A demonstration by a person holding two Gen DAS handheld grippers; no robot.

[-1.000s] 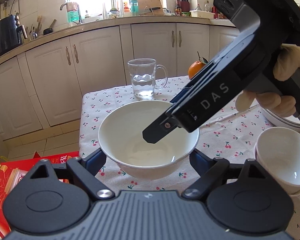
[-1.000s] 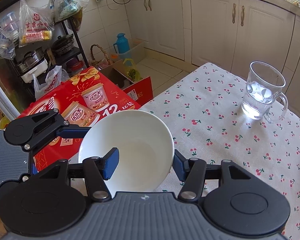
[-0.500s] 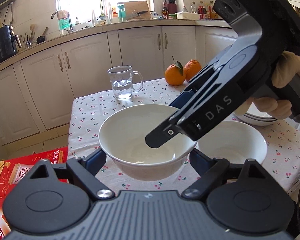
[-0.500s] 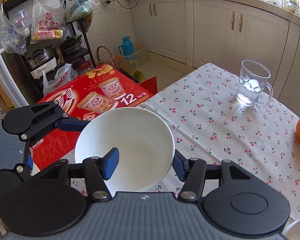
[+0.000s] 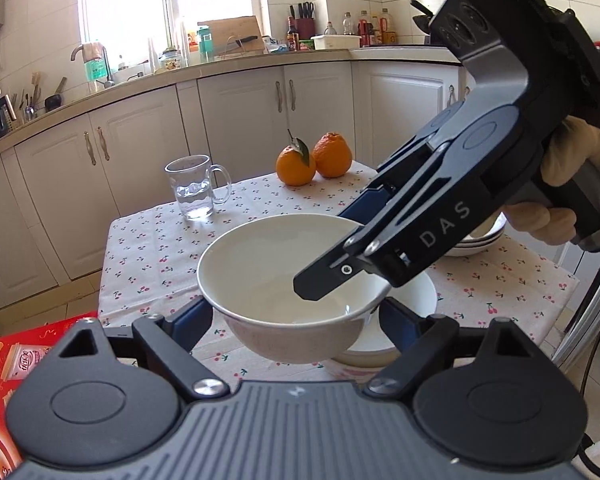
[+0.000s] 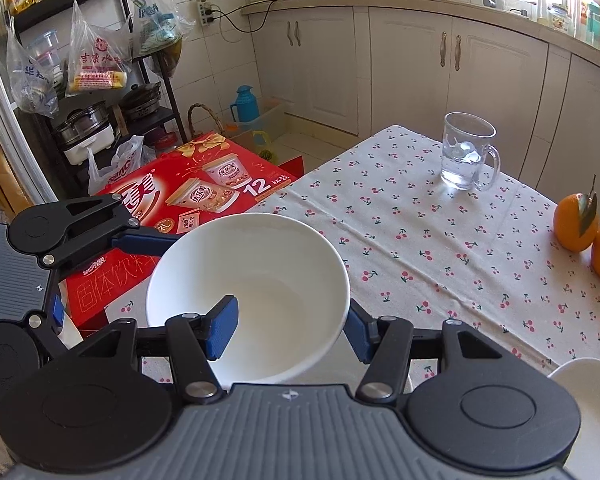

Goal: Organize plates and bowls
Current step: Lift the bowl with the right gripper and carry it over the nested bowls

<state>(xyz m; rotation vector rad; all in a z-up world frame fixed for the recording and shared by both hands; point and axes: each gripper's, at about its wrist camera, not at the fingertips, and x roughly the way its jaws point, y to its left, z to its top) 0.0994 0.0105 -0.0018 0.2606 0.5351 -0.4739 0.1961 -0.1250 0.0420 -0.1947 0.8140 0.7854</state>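
Observation:
A white bowl [image 5: 284,276] [image 6: 252,292] is held in the air above the near part of the table. My left gripper [image 5: 296,316] is shut on the bowl's outer sides. My right gripper [image 6: 288,332] is shut on the bowl's rim, one blue pad [image 6: 222,332] inside and one outside; it also shows in the left wrist view [image 5: 340,276]. A second white bowl [image 5: 404,320] sits on the table just below and right of the held one. Stacked white plates [image 5: 480,236] lie behind my right gripper; their rim shows in the right wrist view [image 6: 588,412].
The table [image 5: 148,240] has a cherry-print cloth. A glass mug [image 5: 194,186] with water and two oranges [image 5: 312,162] stand at the far side. A red box [image 6: 188,200] lies on the floor by the table's left edge. Kitchen cabinets [image 5: 240,120] are beyond.
Both grippers have carried the bowl to the right, over the second bowl. The mug and oranges have shifted left in view. Both grips have stayed the same.

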